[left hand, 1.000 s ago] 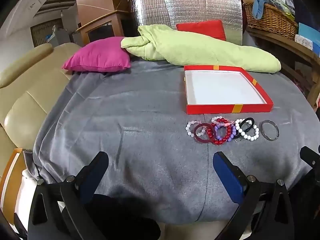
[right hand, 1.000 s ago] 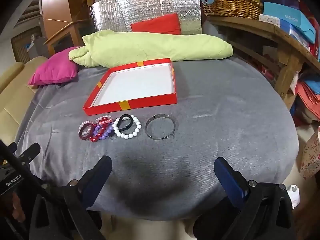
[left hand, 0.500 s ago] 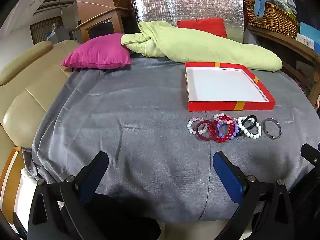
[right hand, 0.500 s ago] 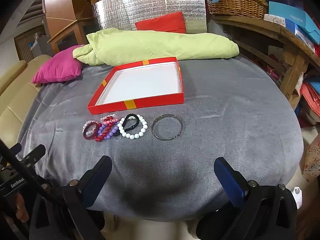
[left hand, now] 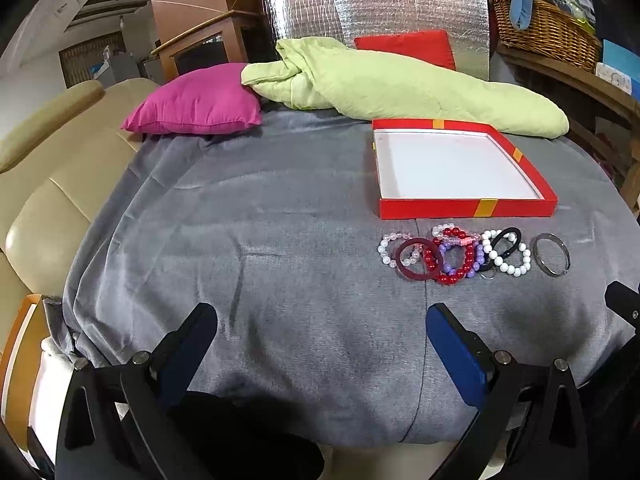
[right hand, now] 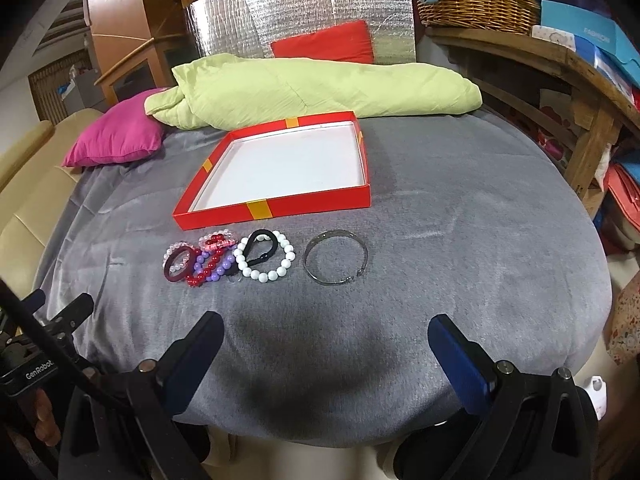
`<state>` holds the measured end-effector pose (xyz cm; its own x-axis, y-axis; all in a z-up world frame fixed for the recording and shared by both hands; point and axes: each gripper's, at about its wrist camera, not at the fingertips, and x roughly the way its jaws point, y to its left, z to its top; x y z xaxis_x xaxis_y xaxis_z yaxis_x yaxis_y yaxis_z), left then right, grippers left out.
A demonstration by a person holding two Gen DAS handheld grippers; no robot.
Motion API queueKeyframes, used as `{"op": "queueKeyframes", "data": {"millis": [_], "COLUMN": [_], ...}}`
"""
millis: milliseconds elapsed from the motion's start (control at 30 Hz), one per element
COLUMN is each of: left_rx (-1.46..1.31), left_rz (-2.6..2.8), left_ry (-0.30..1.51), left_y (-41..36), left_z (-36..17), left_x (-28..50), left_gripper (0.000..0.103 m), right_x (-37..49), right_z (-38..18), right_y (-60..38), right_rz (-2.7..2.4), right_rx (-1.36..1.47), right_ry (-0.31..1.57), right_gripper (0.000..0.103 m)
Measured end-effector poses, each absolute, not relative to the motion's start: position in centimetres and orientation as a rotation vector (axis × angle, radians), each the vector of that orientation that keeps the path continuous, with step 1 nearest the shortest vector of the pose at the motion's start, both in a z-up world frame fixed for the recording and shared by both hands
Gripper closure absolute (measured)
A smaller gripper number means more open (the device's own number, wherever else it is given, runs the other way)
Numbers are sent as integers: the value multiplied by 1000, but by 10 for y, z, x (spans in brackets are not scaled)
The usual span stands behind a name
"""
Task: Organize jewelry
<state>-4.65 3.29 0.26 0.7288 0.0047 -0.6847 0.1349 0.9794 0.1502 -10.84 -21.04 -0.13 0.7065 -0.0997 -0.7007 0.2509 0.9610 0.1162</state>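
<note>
A shallow red box [left hand: 466, 208] [right hand: 280, 210] with a white floor lies empty on the grey cloth. In front of it sits a row of bracelets: a dark red bangle [left hand: 419, 258] [right hand: 177, 267], red bead bracelet [left hand: 448, 276] [right hand: 202, 274], purple beads [right hand: 221, 270], white bead bracelet [left hand: 510, 266] [right hand: 266, 274], black ring [left hand: 505, 242] [right hand: 262, 248] and a silver bangle [left hand: 551, 255] [right hand: 335, 257]. My left gripper [left hand: 320, 344] is open, near the table's front, left of the pile. My right gripper [right hand: 326, 350] is open, just short of the silver bangle. Both hold nothing.
A green quilt [left hand: 400, 88] [right hand: 312, 88], pink pillow [left hand: 196, 106] and red cushion [right hand: 324, 44] lie at the back. A beige sofa [left hand: 36, 200] stands left; a wooden shelf [right hand: 560, 68] with a wicker basket [right hand: 476, 2] stands right. The left gripper's frame [right hand: 44, 344] shows at the right wrist view's lower left.
Both grippers have moved forward a little, so the box and bracelets appear nearer and higher in view. Fingers stay open; nothing on the table has shifted.
</note>
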Motion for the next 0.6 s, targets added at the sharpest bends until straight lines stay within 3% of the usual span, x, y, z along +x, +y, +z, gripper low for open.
{"op": "queueKeyframes", "data": {"millis": [600], "left_rx": [199], "left_rz": [-67], "left_ry": [762], "left_y": [31], "left_z": [-3], "left_x": [-32], "left_gripper": [0], "right_x": [-81], "right_z": [1], "right_y": [-205], "right_rz": [-192], "right_rx": [152], "right_ry": [794], "right_gripper": [0]}}
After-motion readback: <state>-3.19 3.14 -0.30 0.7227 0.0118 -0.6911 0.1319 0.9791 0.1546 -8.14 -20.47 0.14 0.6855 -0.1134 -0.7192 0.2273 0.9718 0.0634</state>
